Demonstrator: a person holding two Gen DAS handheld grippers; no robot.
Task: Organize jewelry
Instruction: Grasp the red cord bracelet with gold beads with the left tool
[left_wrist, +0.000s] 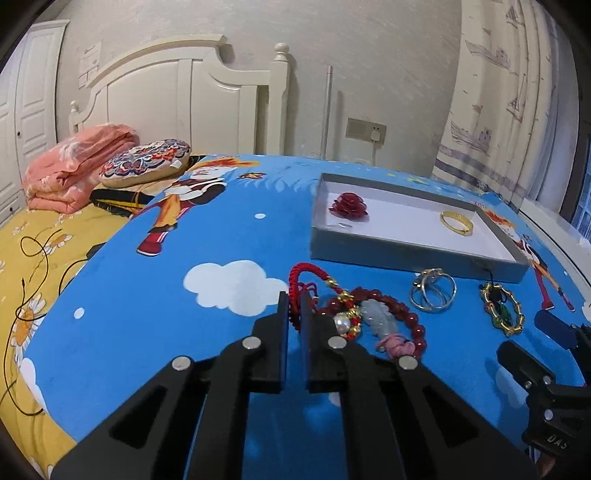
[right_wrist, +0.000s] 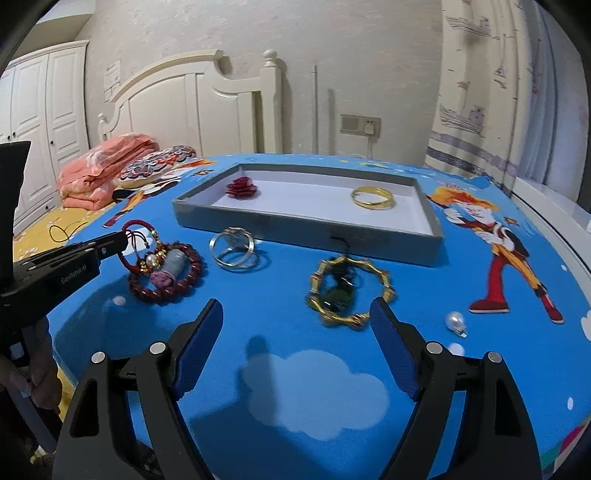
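Note:
My left gripper (left_wrist: 294, 301) is shut on a red braided cord bracelet (left_wrist: 308, 272) at the near left of a jewelry pile; the right wrist view shows its tip (right_wrist: 123, 238) on the cord (right_wrist: 137, 225). Beside it lie a red bead bracelet (left_wrist: 400, 308) with a pale jade charm (left_wrist: 375, 314). My right gripper (right_wrist: 297, 306) stands open just short of a gold bamboo bangle (right_wrist: 351, 288) with a green pendant. Silver bangles (right_wrist: 232, 247) lie in front of the grey tray (right_wrist: 306, 223), which holds a red rose brooch (right_wrist: 241, 186) and a gold bangle (right_wrist: 372, 197).
A loose pearl (right_wrist: 456, 321) lies on the blue cartoon cloth (right_wrist: 314, 387) at the right. Behind the left edge are a folded pink blanket (left_wrist: 74, 166), a patterned cushion (left_wrist: 147, 164) and a black cable (left_wrist: 33, 266) on the yellow bed. A curtain (left_wrist: 517, 92) hangs at the right.

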